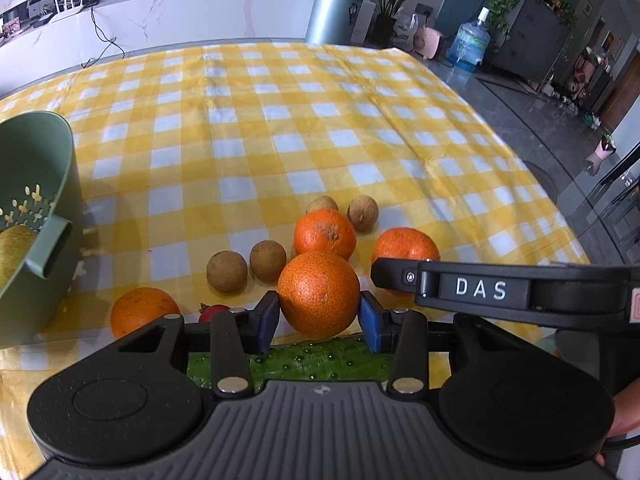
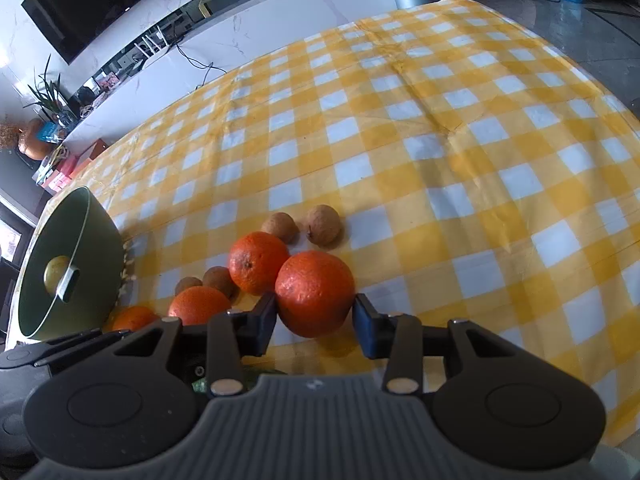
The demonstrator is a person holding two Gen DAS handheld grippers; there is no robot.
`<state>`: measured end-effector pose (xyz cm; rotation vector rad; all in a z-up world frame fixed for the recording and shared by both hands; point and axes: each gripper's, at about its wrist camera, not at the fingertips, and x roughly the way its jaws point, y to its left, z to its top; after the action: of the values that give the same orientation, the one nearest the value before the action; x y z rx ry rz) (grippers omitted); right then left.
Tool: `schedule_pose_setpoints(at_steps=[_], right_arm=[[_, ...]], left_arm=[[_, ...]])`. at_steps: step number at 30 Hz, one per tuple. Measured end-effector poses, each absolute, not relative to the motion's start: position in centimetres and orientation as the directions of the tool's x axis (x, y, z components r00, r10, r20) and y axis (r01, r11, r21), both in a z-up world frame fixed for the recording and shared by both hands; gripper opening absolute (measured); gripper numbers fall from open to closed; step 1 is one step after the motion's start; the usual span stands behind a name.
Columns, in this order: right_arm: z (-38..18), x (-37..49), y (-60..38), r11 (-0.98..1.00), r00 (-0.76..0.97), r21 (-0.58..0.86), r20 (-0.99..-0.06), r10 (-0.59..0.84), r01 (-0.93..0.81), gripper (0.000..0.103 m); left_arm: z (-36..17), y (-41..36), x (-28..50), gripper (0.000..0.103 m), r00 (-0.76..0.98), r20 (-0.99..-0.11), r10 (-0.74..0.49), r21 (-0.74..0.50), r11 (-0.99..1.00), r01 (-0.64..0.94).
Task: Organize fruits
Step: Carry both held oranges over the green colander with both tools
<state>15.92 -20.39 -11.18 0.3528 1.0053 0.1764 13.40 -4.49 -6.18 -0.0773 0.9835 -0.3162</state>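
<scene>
My left gripper [image 1: 320, 318] is shut on a large orange [image 1: 319, 294], with a blue pad pressed on each side. My right gripper [image 2: 315, 320] grips another orange [image 2: 315, 294] the same way; in the left wrist view that orange [image 1: 404, 244] lies behind the right gripper's black housing. Two more oranges [image 1: 325, 234] [image 1: 144, 312] and several brown longans [image 1: 226, 272] lie on the yellow checked cloth [image 1: 280, 120]. A green colander bowl [image 1: 36, 200] at the left holds a yellow-green fruit [image 1: 14, 252].
A bumpy green cucumber [image 1: 304, 360] lies under the left gripper, and a small red fruit [image 1: 214, 312] sits beside it. The table's right edge drops to a grey floor [image 1: 540, 128]. A white counter [image 1: 180, 20] runs behind the table.
</scene>
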Motion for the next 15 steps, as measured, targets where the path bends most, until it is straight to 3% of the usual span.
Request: schedule_pose_setpoints(at_steps=[15], right_arm=[[-8.7,13.6,-21.4,0.870,0.650,0.489,-0.642,0.406,-0.061,0.038]], left_arm=[[-1.7,-2.3,11.5,0.048,0.598,-0.744,-0.296,-0.216,0.955,0.204]])
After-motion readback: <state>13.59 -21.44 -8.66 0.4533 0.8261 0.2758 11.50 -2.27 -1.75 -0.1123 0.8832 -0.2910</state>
